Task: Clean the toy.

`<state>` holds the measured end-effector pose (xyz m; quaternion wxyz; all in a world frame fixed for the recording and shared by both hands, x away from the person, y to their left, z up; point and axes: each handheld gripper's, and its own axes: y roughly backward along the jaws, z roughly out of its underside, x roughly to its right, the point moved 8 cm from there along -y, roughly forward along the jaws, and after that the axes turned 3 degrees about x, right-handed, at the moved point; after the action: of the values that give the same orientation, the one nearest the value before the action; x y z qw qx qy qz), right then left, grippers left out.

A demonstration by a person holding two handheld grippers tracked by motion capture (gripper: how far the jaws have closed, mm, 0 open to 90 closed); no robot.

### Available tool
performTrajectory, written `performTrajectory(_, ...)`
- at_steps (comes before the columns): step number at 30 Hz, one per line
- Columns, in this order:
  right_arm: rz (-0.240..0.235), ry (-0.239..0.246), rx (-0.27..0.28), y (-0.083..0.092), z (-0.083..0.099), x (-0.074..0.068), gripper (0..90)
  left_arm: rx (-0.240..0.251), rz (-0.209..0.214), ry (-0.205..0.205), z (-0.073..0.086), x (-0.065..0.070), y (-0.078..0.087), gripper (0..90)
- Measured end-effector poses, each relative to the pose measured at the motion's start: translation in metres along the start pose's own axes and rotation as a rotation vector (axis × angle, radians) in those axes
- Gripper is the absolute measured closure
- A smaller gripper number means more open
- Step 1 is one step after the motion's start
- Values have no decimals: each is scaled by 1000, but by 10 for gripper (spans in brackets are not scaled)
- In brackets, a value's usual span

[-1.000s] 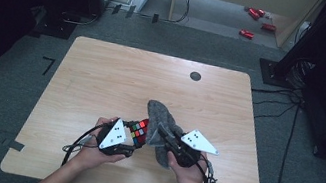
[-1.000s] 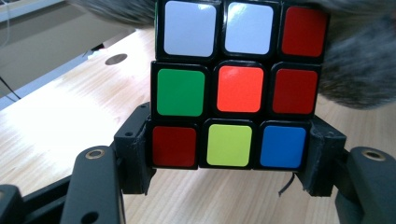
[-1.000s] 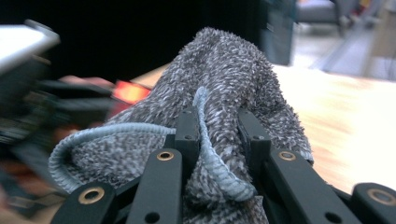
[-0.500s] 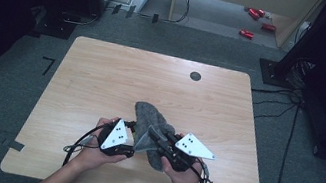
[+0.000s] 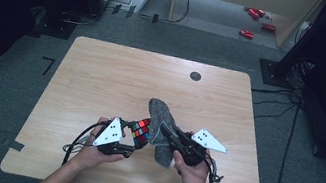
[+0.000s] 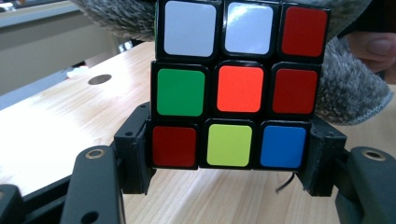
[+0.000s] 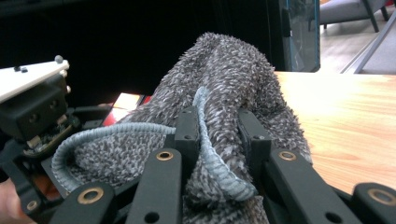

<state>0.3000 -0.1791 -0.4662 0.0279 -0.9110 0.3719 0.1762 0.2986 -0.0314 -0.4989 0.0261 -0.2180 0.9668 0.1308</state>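
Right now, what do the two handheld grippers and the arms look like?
Both are black: the left gripper and right gripper each carry a pale grey three-cornered plate dotted with small dark marks and trail a black cable. Their jaws have brass-ringed holes, seen up close in the gripper views. The forearms are bare, no sleeves in sight.

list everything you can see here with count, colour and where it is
scrambled puzzle cube with black edges: 1, white, red, green, orange, yellow and blue stickers, between the left gripper's jaws above the table's near edge
fuzzy grey microfibre cloth with a blue-grey hem: 1, grey, pinched in the right gripper, draped against the cube
light wooden table: 1, pale wood, centre of the room
round dark cable port: 1, dark, in the table's far side
red objects: several, red, on the floor beyond the table
left gripper: 1, black, shut on the cube
right gripper: 1, black, shut on the cloth
person's hands: 2, holding the grippers
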Motion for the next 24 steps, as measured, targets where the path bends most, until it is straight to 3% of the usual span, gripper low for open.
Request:
performTrajectory(2, -49, -73, 4, -1, 2, 3, 745, 9, 9, 6, -1, 0, 1, 350)
performTrajectory(5, -87, -122, 1, 0, 3, 6, 744, 23, 6, 11, -3, 0, 1, 350)
performTrajectory(7, -81, -130, 3, 1, 3, 8, 744, 31, 3, 15, -4, 0, 1, 350)
performTrajectory(9, -46, -120, -3, 1, 4, 11, 743, 54, 1, 30, -7, -2, 3, 351)
performTrajectory(11, -5, -141, -6, 1, 7, 17, 744, 76, -1, 47, -10, -4, 5, 350)
performTrajectory(12, -3, -158, 0, 0, 9, 18, 744, 78, 3, 47, -11, -5, 6, 350)
performTrajectory(14, -49, -177, -11, -3, 13, 14, 743, 78, 14, 52, -11, -4, 6, 351)
performTrajectory(16, -113, -160, -39, -7, 17, 2, 748, 86, 17, 60, -10, -3, 5, 350)
performTrajectory(19, -117, -132, -102, -12, 27, -1, 748, 97, 17, 79, -12, -5, 8, 351)
performTrajectory(21, -131, -93, -193, -15, 40, -1, 745, 111, 11, 93, -15, -8, 9, 351)
performTrajectory(22, -115, -53, -237, -17, 46, -1, 744, 113, 9, 97, -15, -8, 10, 350)
performTrajectory(24, -92, -17, -244, -19, 47, -2, 743, 105, 3, 87, -14, -9, 10, 350)
